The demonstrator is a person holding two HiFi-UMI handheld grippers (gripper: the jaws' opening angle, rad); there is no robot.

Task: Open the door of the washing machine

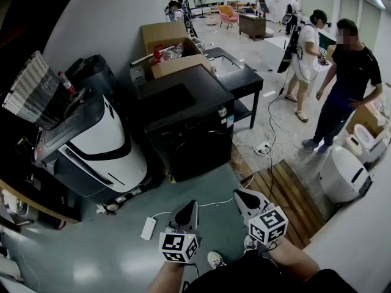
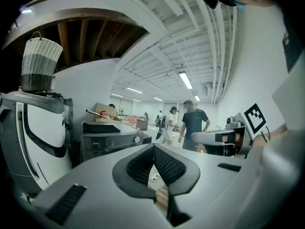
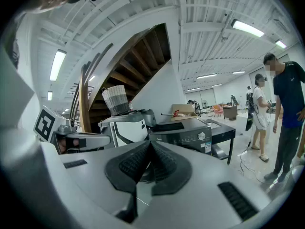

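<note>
The washing machine is black, the basket banded grey and white.

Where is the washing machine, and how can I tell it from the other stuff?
Start at the big grey wall on the left. Along it stand a white and grey machine with a basket on top, then the washing machine, then a black table. The washing machine is the all-black box with one round silver knob on its front.
</note>
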